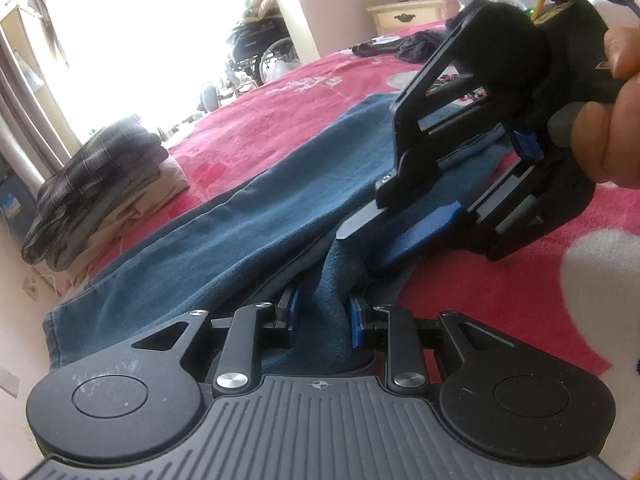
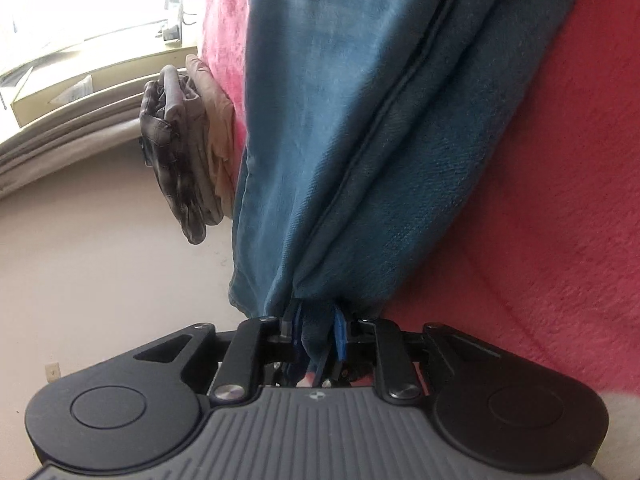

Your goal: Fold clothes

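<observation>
The blue jeans [image 1: 224,216] lie stretched along the pink bedspread [image 1: 280,120], running from six o'clock up toward one o'clock in the left wrist view, so the step in hand looks like gripping one end, and the next move likely calls for carrying that end over the legs in an even fold. A folded stack of clothes [image 1: 100,184] sits at nine o'clock. The left gripper [image 1: 320,320] is narrowly parted with denim bunched between its pads, and the right gripper [image 2: 316,332] likewise pinches a fold of denim.

Left claw [image 1: 322,322] and right claw [image 2: 316,332] narrowly parted, each angled downward.
</observation>
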{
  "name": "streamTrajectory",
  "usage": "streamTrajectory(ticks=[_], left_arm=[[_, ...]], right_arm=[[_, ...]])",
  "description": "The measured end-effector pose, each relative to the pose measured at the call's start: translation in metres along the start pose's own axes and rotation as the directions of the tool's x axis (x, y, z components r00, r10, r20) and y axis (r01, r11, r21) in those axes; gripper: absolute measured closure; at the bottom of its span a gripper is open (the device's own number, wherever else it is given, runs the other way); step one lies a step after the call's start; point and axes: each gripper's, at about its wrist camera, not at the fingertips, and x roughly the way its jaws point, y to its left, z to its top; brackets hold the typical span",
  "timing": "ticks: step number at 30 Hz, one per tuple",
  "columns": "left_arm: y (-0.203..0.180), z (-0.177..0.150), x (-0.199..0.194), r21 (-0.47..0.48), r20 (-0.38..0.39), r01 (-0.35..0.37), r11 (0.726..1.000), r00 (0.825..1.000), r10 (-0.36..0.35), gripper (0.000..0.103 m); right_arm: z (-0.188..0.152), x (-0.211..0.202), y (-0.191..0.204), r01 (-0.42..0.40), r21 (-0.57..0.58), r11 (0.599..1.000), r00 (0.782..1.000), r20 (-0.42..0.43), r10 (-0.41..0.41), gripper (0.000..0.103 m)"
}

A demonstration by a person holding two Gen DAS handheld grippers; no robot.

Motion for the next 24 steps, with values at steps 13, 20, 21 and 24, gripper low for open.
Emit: streamTrajectory(ticks=[13, 20, 21, 24], left_arm=[[0.009, 0.000, -0.007, -0.018, 0.012, 0.061, 0.998, 0.998, -0.060, 0.074], [0.046, 0.005, -0.014, -0.218, 0.022, 0.192, 0.957, 0.981, -0.192, 0.066], [0.050, 0.006, -0.011, -0.244, 0.020, 0.195, 0.950, 0.980, -0.196, 0.066], [0.051, 0.009, -0.004, -0.259, 0.021, 0.197, 0.946, 0.980, -0.198, 0.066]], right_arm=[[0.005, 0.005, 0.006, 0.051, 0.001, 0.999, 0.998, 0.031, -0.051, 0.082], [-0.006, 0.005, 0.024, 0.091, -0.249, 0.964, 0.994, 0.089, -0.071, 0.089], [-0.008, 0.004, 0.027, 0.080, -0.297, 0.952, 0.994, 0.095, -0.054, 0.089], [-0.014, -0.002, 0.033, 0.033, -0.435, 0.900, 0.994, 0.107, 0.015, 0.089]])
